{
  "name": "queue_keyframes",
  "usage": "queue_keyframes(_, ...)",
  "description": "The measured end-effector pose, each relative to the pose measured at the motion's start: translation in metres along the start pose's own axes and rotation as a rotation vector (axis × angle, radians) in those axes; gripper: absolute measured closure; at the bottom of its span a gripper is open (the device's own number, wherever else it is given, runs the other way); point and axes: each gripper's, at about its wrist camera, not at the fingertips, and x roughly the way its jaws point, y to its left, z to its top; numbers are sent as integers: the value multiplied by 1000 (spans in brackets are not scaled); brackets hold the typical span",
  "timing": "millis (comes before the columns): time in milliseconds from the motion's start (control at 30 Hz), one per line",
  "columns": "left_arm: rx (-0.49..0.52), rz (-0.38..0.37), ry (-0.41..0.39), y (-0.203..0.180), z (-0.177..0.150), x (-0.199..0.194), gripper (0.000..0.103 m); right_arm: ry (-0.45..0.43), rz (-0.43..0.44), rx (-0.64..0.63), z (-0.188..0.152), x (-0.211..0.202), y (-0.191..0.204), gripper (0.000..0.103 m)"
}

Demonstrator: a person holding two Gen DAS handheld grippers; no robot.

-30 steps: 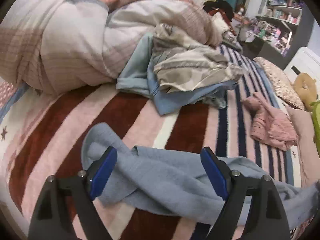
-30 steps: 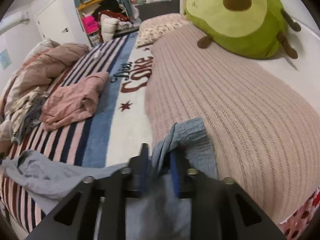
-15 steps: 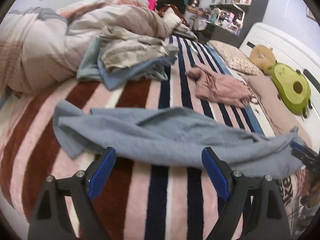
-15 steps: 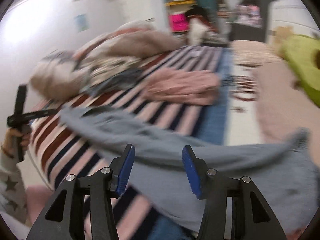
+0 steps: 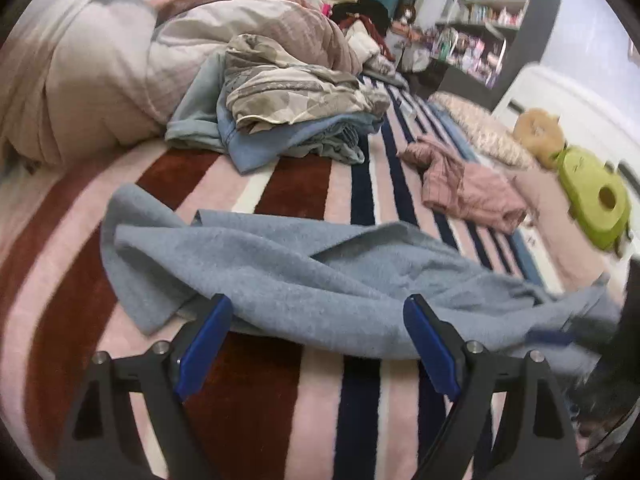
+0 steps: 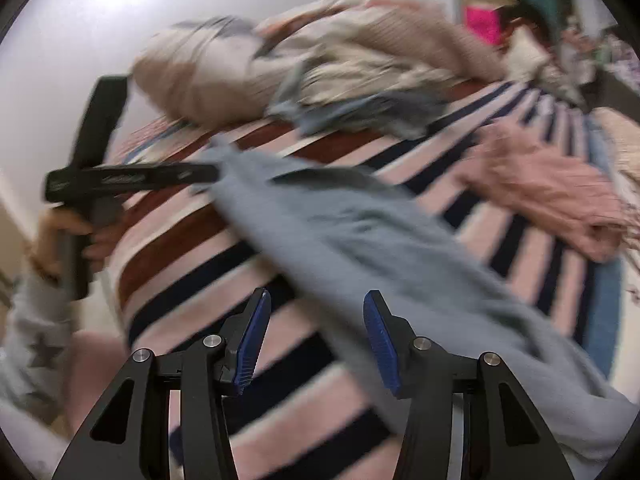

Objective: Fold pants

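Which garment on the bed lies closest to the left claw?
The grey-blue pants, spread across the stripes right at the left claw; the pink garment lies farther back.

Right gripper [image 6: 316,344] let go of grey pants [image 5: 320,280], was clamped on their end 1.0 s ago, jaws now wide apart. Pants stretched out across striped blanket [image 5: 280,400] instead of bunched. Left gripper [image 5: 316,348] backed to their near edge.
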Motion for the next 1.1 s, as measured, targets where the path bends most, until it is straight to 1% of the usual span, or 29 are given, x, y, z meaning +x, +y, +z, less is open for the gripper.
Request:
queue_keyframes(33,-12,-6,-3,4,1,2,18,11,16,-11,1,6,4,59)
queue_keyframes(100,-11,14,10,11,6,8,18,22,2,-30,6,18,11,59)
queue_keyframes(133,7,36,15,14,8,10,18,22,-3,-34,13,25,12,59)
queue_keyframes(167,24,65,3,18,10,10,18,21,-12,-37,20,32,13,59)
queue_keyframes(200,31,74,-2,23,12,11,18,20,-45,-47,33,42,12,59)
queue_keyframes(233,22,68,3,30,14,14,18,23,-79,-56,44,52,12,59)
queue_keyframes(267,-11,56,13,40,17,18,18,34,-94,-60,54,61,11,58)
queue_keyframes(300,-39,48,26,48,19,22,18,65,-87,-52,65,74,8,58)
queue_keyframes(333,-58,41,35,55,21,25,18,95,-52,-20,79,88,3,59)
queue_keyframes(400,-65,36,37,64,24,30,18,121,-6,40,101,113,-8,59)
queue_keyframes(433,-70,39,37,68,25,32,18,127,-7,39,107,122,-9,59)
queue_keyframes(500,-102,27,30,75,28,35,18,153,-21,12,121,148,-10,68)
queue_keyframes(533,-121,7,29,80,30,36,18,170,-10,11,124,156,-9,78)
queue_keyframes(567,-134,-10,24,83,32,36,18,189,12,16,128,167,-10,82)
queue_keyframes(600,-142,-16,20,87,33,37,18,204,42,22,133,179,-11,82)
queue_keyframes(700,-188,-20,11,96,35,38,18,212,52,9,142,196,-6,82)
queue_keyframes(733,-198,-24,9,98,35,39,18,214,70,1,148,204,-4,82)
queue_keyframes(800,-202,-22,5,98,36,40,18,212,77,-6,155,213,0,82)
queue_keyframes(900,-205,-21,3,98,37,41,18,197,56,26,167,222,-3,83)
queue_keyframes(967,-207,-16,5,100,36,41,18,197,36,60,175,230,-12,90)
queue_keyframes(1033,-211,-10,1,102,36,38,18,197,7,86,179,233,-20,94)
queue_keyframes(1100,-218,-15,-8,103,36,35,18,178,-40,92,183,233,-25,94)
